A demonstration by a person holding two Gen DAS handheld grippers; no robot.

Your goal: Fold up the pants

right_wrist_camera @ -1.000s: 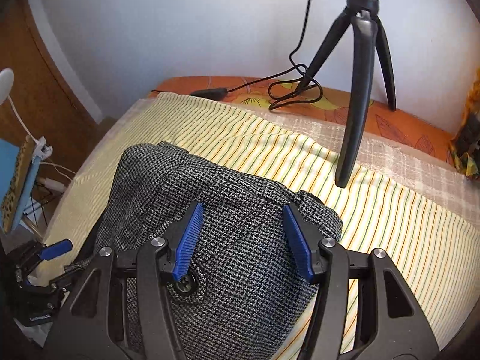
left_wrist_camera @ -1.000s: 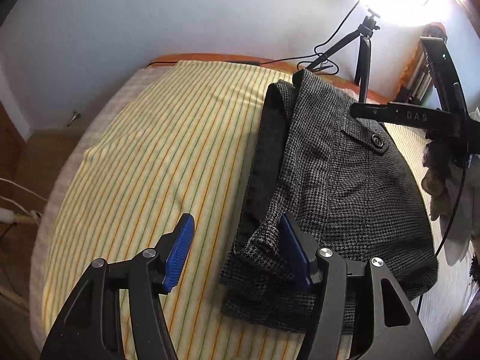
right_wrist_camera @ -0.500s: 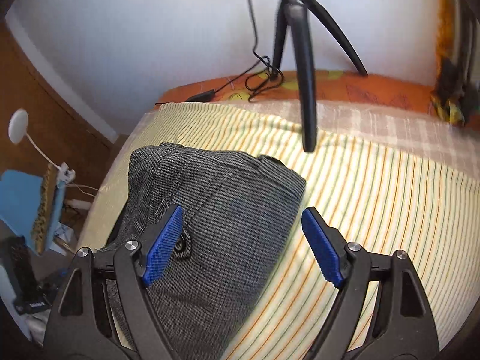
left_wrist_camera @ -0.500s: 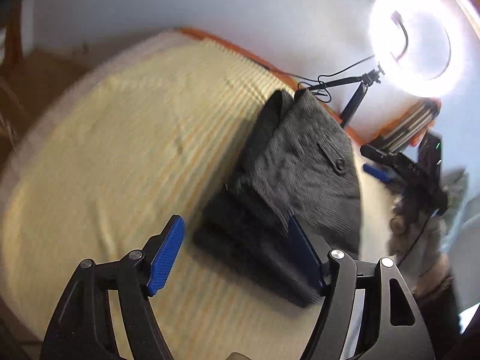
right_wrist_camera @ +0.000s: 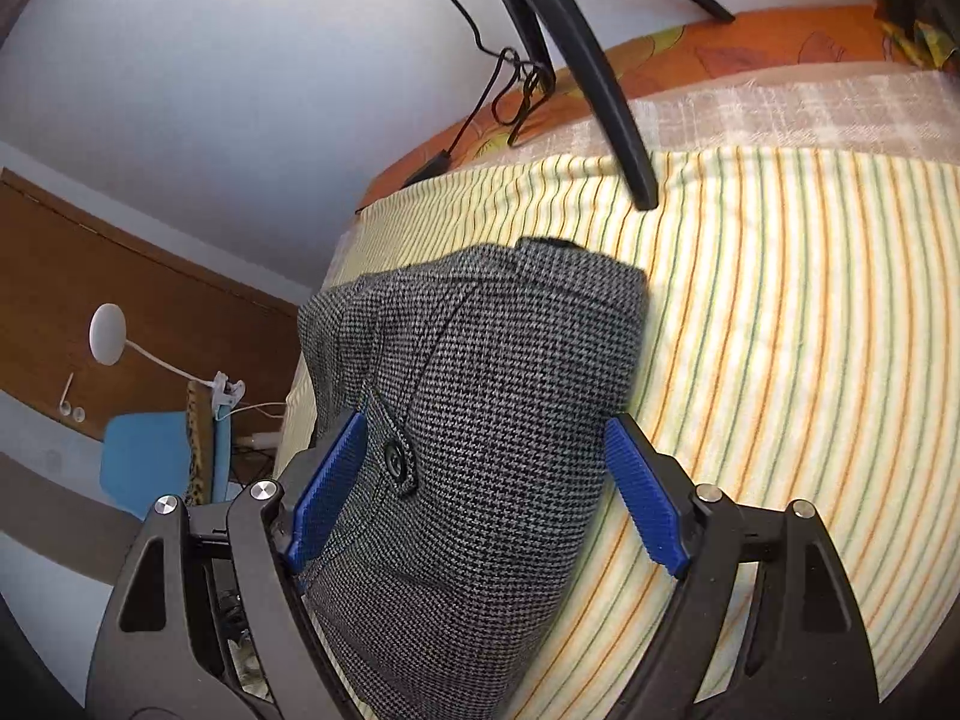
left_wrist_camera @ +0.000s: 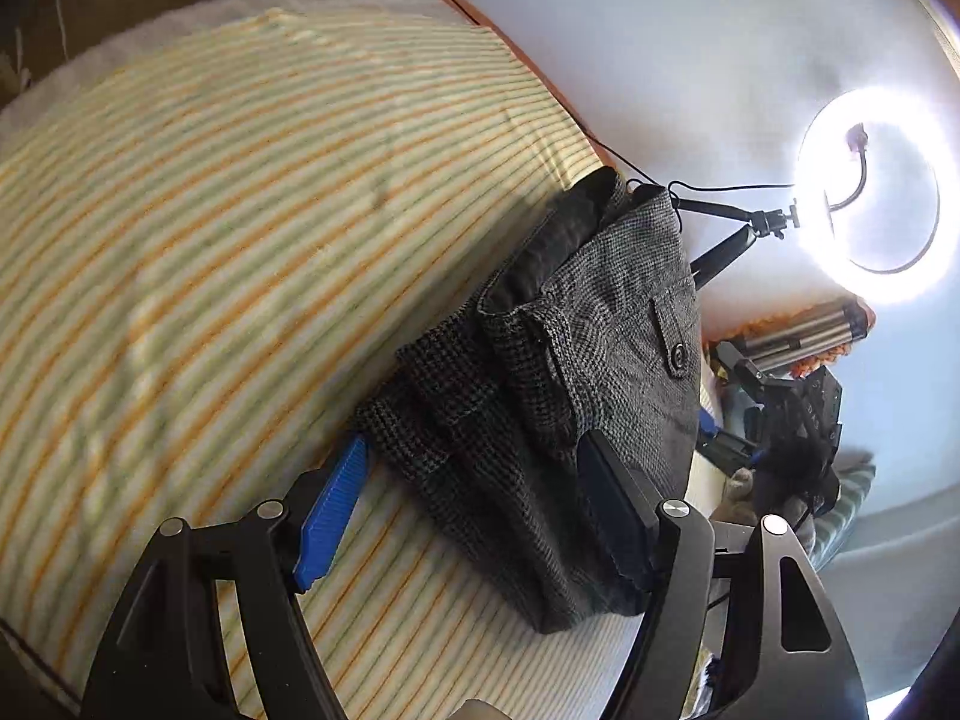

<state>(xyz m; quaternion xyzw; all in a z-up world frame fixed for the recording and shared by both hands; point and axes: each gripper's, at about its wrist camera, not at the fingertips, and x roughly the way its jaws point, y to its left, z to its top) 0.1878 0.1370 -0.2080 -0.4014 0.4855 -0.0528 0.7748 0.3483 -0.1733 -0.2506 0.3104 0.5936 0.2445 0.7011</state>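
Note:
Grey houndstooth pants (left_wrist_camera: 576,384) lie folded into a compact bundle on the yellow striped bedsheet (left_wrist_camera: 210,240). A buttoned back pocket faces up. My left gripper (left_wrist_camera: 474,510) is open, its fingers to either side of the bundle's near end, holding nothing. In the right wrist view the same pants (right_wrist_camera: 480,432) lie between the open jaws of my right gripper (right_wrist_camera: 486,492), which also holds nothing. The right gripper shows dark at the right edge of the left wrist view (left_wrist_camera: 798,420).
A lit ring light (left_wrist_camera: 870,198) on a black tripod (right_wrist_camera: 576,60) stands at the bed's far edge, with a black cable (right_wrist_camera: 504,90) on the orange cover (right_wrist_camera: 720,48). A blue chair (right_wrist_camera: 156,462) and a white lamp (right_wrist_camera: 108,327) stand beside the bed.
Both grippers tilted and shifted over the bundle; the left one lifted off the cloth edge its right finger touched and swung round. Both stayed open. The pants lie as before.

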